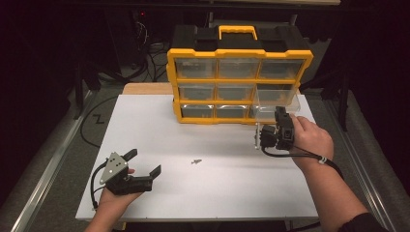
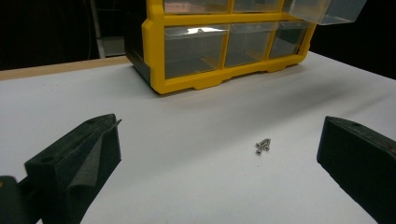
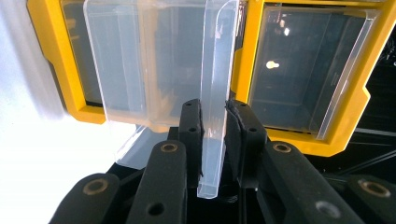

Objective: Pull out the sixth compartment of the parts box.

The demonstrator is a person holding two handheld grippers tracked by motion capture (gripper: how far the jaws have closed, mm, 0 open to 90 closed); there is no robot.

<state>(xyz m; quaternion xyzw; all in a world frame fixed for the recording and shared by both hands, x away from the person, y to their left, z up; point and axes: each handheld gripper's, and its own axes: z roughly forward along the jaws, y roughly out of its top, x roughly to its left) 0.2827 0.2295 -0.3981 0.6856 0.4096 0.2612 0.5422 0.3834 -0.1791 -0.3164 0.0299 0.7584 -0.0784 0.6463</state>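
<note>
Right tongs (image 1: 279, 126) clamp the clear drawer's (image 1: 275, 101) front lip, drawer pulled partway out of the yellow organizer (image 1: 239, 53) at frame right, likely opened for loading. Left tongs (image 1: 145, 162) gape empty, lower left, aimed at small screws (image 1: 196, 161) mid-counter (image 1: 217, 193).

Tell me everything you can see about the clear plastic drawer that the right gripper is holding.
The clear plastic drawer is a see-through, open-topped bin with thin walls and a flat front lip. It looks empty. It is pulled out in front of the right-hand column of the yellow and black drawer cabinet, above the white table; whether its back end still sits in the cabinet is unclear. The right gripper is shut on one thin wall, its black pads pressing both faces. Nothing else touches it.
</note>
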